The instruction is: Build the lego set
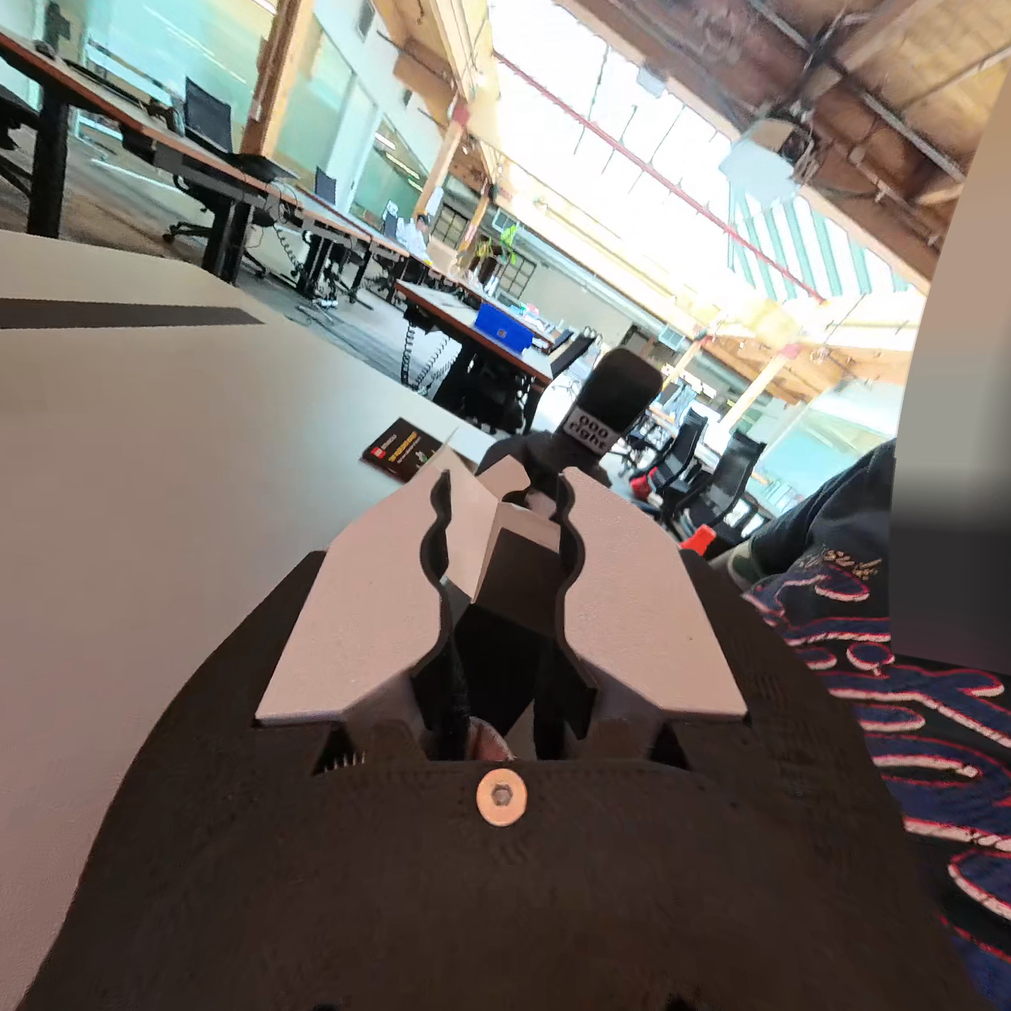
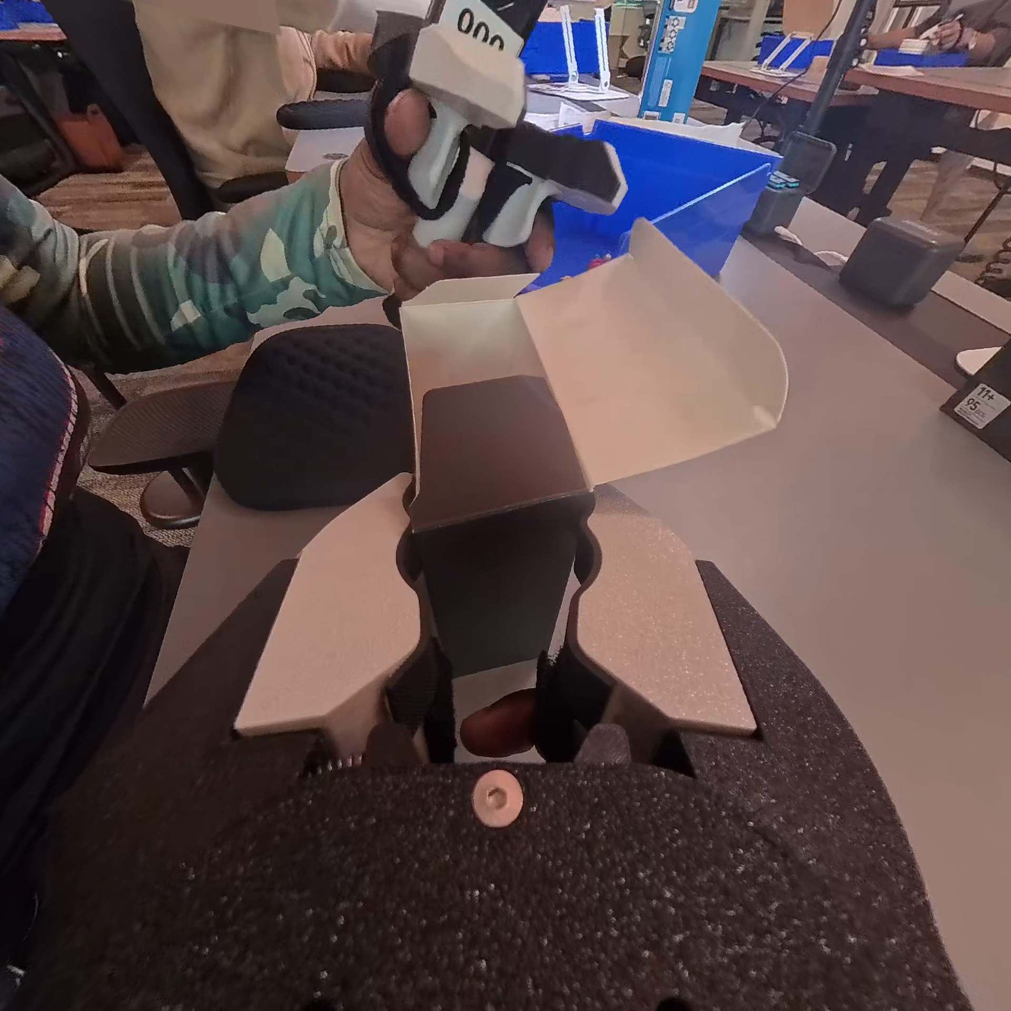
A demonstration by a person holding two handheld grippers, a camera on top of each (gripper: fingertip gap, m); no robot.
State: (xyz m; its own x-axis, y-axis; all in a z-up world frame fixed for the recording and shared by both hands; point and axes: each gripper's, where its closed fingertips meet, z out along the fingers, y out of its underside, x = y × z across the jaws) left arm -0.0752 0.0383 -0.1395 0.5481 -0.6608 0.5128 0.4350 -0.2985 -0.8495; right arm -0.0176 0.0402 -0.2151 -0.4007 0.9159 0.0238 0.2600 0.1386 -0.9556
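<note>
Right wrist view: my right gripper [image 2: 495, 525] pinched the black Lego box [image 2: 492, 448], flap [image 2: 645, 372] open; my left gripper [image 1: 506, 492] clamped its far end, steadying it for emptying.

Box [image 2: 492, 448] interior shadowed; contents cannot be told.

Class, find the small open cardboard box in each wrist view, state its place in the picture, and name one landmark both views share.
Left wrist view: the cardboard box sits just above centre, between the left gripper fingers, seen edge-on.
Right wrist view: the box sits at centre, its white flap open to the right, held by the right gripper.
Shared landmark: the grey table beneath the box.
</note>
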